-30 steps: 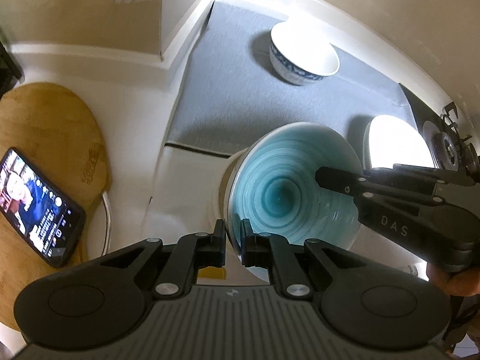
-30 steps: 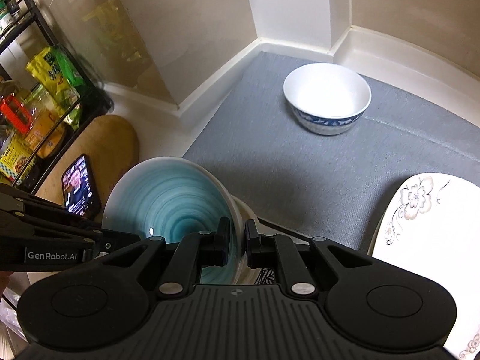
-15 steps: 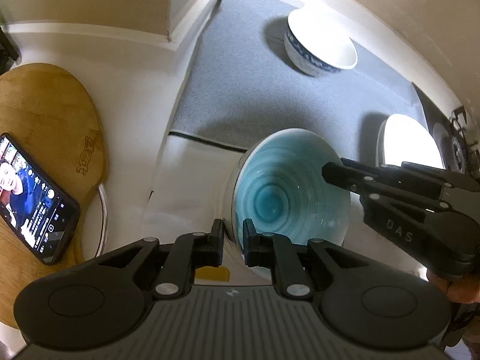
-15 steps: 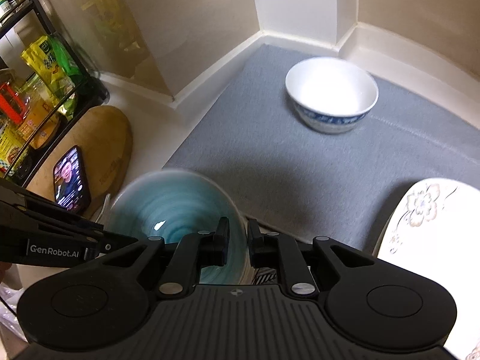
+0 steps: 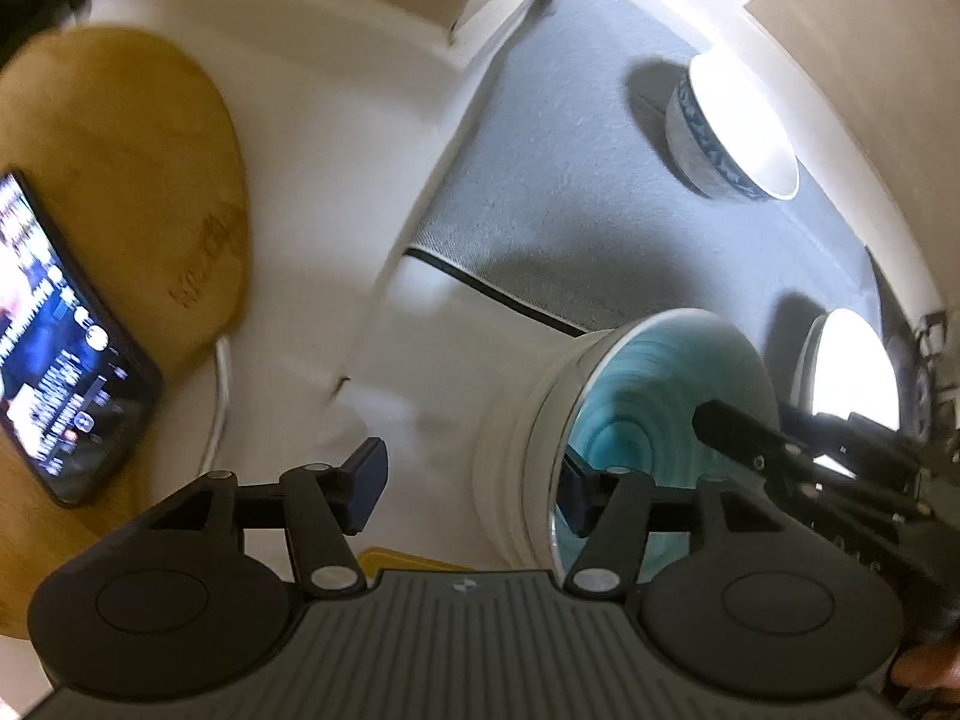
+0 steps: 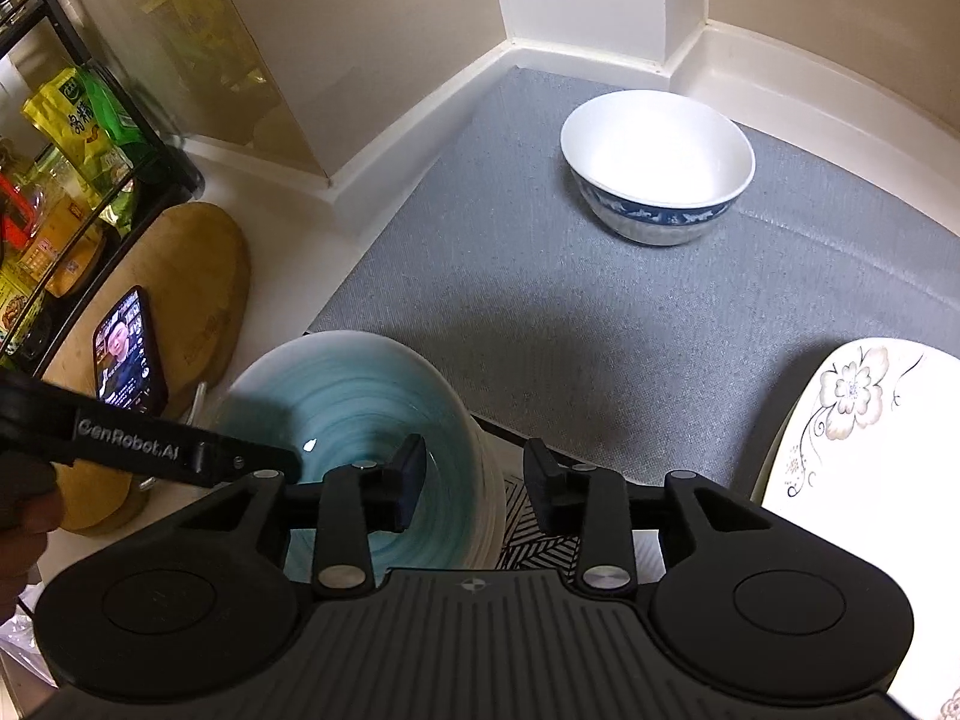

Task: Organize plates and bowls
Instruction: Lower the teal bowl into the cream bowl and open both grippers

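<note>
A teal bowl (image 5: pixel 654 378) sits on top of a stack of white bowls (image 5: pixel 510 462) at the near edge of the counter; it also shows in the right wrist view (image 6: pixel 336 396). My left gripper (image 5: pixel 471 489) is open, its fingers astride the bowl's left rim. My right gripper (image 6: pixel 474 474) is open, its fingers astride the right rim. A white bowl with a blue band (image 6: pixel 657 165) stands on the grey mat (image 6: pixel 570 312). A floral plate (image 6: pixel 852 450) lies at the right.
A wooden board (image 6: pixel 180 300) with a phone (image 6: pixel 129 354) on it lies at the left. A black rack with food packets (image 6: pixel 66 138) stands behind it. White walls and a ledge close the back. A striped black-and-white patterned thing (image 6: pixel 540 534) lies under my right gripper.
Both grippers were shut on the teal bowl's rim and lowered it onto the white stack. Both have now opened and let it go.
</note>
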`<state>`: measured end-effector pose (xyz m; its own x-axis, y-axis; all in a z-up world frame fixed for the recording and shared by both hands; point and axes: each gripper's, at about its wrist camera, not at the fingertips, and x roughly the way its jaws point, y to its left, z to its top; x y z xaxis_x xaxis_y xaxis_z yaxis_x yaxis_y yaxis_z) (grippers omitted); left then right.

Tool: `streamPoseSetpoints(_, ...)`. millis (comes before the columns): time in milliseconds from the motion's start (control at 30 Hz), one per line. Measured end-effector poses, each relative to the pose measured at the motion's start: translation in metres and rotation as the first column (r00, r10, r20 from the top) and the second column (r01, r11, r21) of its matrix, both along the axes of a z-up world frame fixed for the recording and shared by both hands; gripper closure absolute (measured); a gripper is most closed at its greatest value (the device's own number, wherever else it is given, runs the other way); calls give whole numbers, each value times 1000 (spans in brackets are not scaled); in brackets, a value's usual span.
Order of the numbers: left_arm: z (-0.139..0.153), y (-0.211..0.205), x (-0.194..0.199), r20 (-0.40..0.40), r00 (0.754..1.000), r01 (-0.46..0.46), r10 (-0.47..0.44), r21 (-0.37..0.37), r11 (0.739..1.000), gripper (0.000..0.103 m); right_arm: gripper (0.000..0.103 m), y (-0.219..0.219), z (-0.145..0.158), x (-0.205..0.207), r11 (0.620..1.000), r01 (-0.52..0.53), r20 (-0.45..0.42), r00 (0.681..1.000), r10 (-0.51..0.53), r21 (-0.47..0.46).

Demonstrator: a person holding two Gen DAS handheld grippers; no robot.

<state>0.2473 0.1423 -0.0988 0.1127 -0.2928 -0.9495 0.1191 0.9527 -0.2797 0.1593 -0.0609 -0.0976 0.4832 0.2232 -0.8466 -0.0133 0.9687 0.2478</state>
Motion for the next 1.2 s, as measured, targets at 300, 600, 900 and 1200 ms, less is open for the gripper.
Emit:
streamPoseSetpoints(300, 4, -4, -1, -3, 1000, 3, -3, 15, 1000, 32, 64, -3, -3, 5, 1000, 7, -8, 1000, -7, 15)
streamPoseSetpoints(600, -3, -14, -7, -5, 1000, 29, -29, -9, 1000, 22, 62, -22, -31, 12, 976, 77, -120, 991, -53, 203)
streamPoseSetpoints(900, -7, -22, -6, 6, 1000, 26, -26, -42, 999, 22, 54, -29, -40, 14, 953, 117, -167, 983, -72, 278)
streamPoseSetpoints(1200, -7, -21, -7, 12, 999, 34, -34, -36, 999, 20, 53, -33, -40, 16, 953, 117, -181, 981, -67, 280)
